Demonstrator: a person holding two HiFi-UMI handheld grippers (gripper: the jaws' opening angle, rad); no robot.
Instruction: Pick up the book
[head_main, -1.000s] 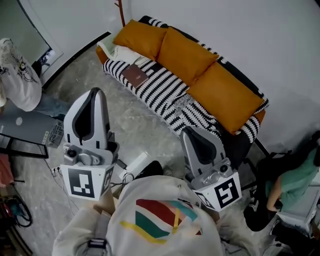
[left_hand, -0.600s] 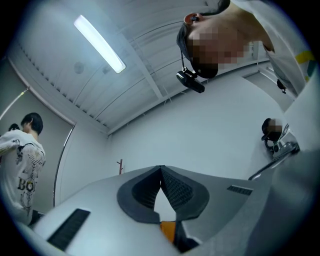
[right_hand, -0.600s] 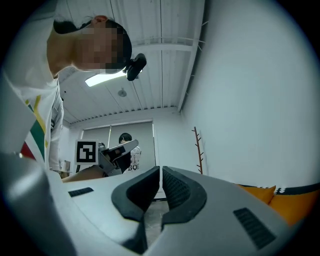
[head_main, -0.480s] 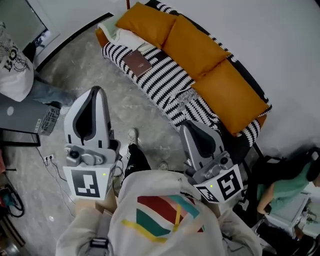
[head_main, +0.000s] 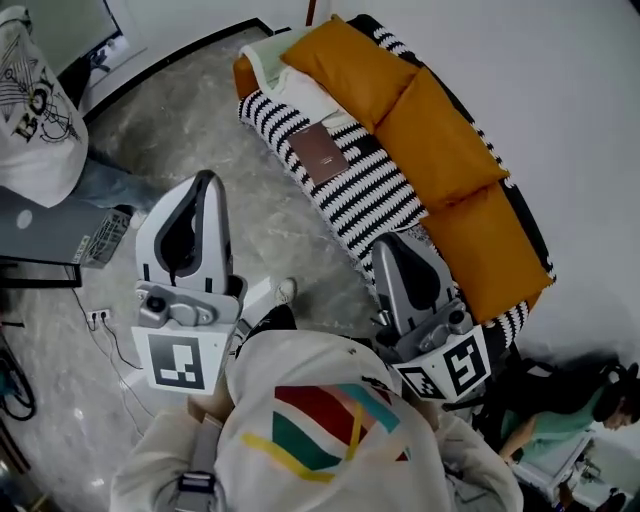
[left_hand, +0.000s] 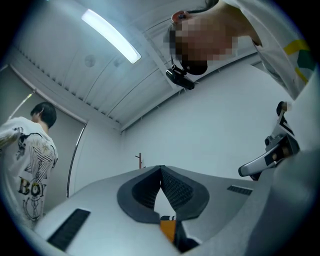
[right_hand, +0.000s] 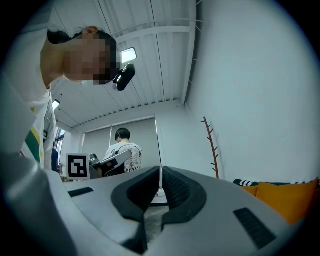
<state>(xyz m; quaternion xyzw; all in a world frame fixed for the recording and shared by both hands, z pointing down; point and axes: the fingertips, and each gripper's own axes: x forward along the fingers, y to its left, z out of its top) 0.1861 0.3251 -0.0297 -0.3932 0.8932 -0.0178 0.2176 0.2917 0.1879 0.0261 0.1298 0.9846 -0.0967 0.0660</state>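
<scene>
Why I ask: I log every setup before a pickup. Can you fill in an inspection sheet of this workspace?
Surface: striped sofa, orange cushions along its back.
Job's things: book, brown, flat on the sofa seat, untouched.
Clutter: cream blanket at the sofa's far end.
Claws: left claw shut, empty; right claw shut, empty; both clear of the book.
Cables: cords by a power strip on the floor.
Surroundings: grey marbled floor; person in white shirt at left; person in green at right.
</scene>
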